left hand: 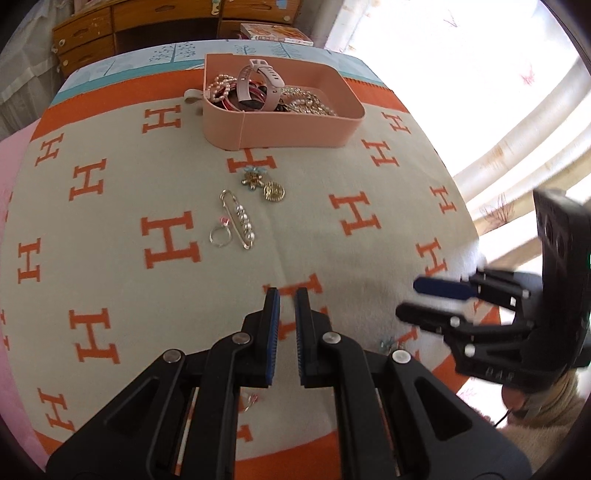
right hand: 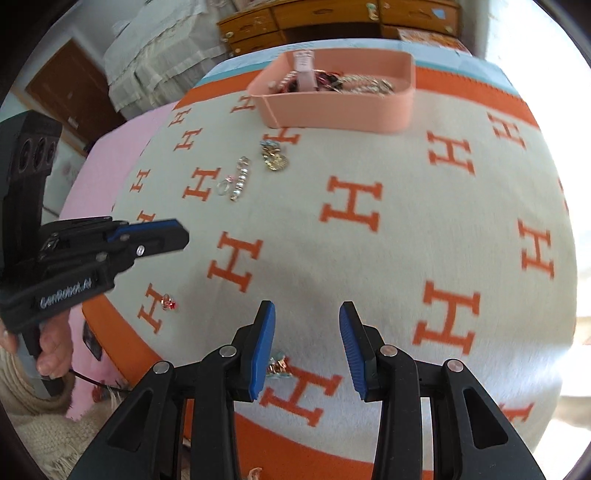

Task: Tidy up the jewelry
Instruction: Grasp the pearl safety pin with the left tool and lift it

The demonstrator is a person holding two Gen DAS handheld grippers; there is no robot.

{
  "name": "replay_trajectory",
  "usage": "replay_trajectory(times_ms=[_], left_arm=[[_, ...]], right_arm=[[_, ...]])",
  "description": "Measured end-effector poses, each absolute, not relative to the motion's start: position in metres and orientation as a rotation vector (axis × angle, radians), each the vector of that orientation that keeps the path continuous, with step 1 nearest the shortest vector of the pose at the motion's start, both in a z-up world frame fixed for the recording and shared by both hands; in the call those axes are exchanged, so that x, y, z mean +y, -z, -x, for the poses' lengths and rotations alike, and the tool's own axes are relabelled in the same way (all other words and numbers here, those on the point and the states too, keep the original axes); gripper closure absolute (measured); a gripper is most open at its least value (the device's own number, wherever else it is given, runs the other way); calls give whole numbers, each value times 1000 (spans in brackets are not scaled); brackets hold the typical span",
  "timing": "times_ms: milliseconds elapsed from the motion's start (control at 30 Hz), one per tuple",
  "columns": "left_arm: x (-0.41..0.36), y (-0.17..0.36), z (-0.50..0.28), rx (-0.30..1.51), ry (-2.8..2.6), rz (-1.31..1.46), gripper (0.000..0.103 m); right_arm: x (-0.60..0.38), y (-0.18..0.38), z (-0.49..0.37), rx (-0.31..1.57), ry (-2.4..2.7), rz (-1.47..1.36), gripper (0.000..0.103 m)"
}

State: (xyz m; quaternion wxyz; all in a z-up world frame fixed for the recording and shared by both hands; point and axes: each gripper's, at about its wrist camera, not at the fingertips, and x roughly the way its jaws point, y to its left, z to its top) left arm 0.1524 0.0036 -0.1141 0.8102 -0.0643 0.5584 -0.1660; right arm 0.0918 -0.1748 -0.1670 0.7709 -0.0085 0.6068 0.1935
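Both tongs hang empty above the H-patterned blanket: the left tongs with a narrow gap, the right tongs spread wide. Ahead lie a pearl pin, ring and brooches, just before the pink tray of jewelry.

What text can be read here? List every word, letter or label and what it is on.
"H" – repeated orange letters woven into the blanket.
"GenRobot.AI", roughly; the white print on the side of the left gripper is blurred, so the reading is unsure.
The box on the shelf behind the tray has a printed cover, too small to read.
No other text shows.
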Motion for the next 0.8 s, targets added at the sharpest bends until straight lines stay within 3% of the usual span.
replay_trajectory(times_ms=[400,800], left_arm=[[-2,128,-238,1266,236,220,98],[-9,136,-257,1310,140,76,98]], right_arm=[[-178,173,-98,1293,-437,-94,66],[-174,170,-103,1276,-458,-98,66]])
